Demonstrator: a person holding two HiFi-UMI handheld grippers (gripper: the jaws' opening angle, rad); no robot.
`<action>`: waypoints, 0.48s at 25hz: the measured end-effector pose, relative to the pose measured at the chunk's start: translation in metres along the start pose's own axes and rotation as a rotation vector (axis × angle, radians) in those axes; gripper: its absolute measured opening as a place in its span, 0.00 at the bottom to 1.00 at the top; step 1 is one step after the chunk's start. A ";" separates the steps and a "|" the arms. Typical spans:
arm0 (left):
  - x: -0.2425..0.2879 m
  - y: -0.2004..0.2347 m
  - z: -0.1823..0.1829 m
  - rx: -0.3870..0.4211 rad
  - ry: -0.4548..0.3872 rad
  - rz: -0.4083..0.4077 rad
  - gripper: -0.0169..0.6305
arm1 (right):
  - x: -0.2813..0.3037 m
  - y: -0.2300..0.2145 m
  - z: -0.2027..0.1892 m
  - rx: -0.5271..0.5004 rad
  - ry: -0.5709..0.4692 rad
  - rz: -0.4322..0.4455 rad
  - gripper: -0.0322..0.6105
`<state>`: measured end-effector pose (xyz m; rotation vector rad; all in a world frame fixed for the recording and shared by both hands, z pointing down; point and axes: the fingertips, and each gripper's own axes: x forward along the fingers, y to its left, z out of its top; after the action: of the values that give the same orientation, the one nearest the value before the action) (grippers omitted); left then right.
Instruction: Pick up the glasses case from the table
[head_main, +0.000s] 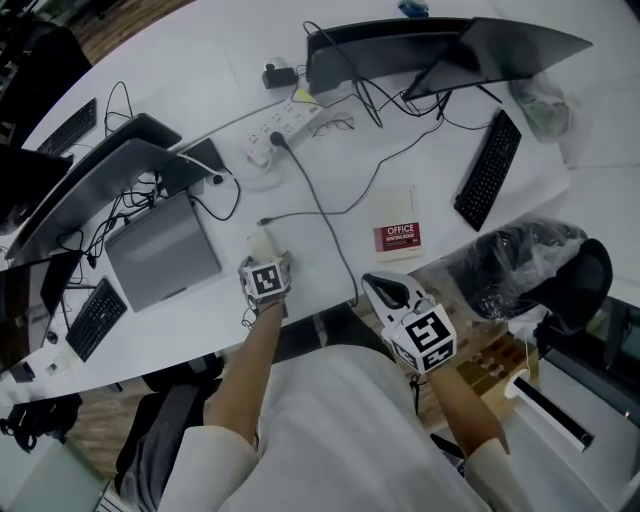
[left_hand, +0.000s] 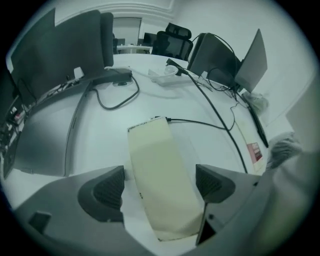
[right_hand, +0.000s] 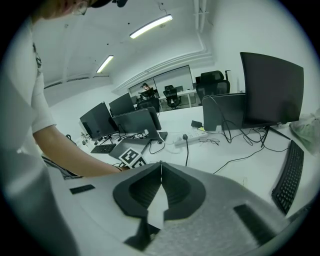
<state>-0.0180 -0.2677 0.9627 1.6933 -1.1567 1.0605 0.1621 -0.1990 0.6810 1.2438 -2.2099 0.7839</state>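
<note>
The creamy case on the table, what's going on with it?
A person has the left gripper around the glasses case on the white table. Its jaws are open, one on each side, so the case isn't gripped yet. The right gripper is shut and empty, held near the table edge.

Left gripper spread, right gripper closed.
The left forearm stretches forward and carries its gripper low, both jaws wide apart and pointing ahead. The right forearm is bent, with its gripper close to the torso and its jaws pressed together, nothing between them.
</note>
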 end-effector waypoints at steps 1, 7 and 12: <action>0.002 0.001 -0.002 0.021 -0.001 0.031 0.68 | 0.001 0.000 -0.001 0.002 0.003 0.002 0.05; 0.001 0.003 -0.002 0.063 -0.082 0.079 0.68 | 0.006 -0.006 -0.011 0.012 0.024 0.011 0.05; -0.003 0.010 -0.003 0.087 -0.066 0.055 0.52 | 0.011 -0.012 -0.016 0.056 0.034 0.005 0.09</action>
<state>-0.0287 -0.2665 0.9622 1.7844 -1.2210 1.1104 0.1696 -0.1996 0.7021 1.2428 -2.1789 0.8676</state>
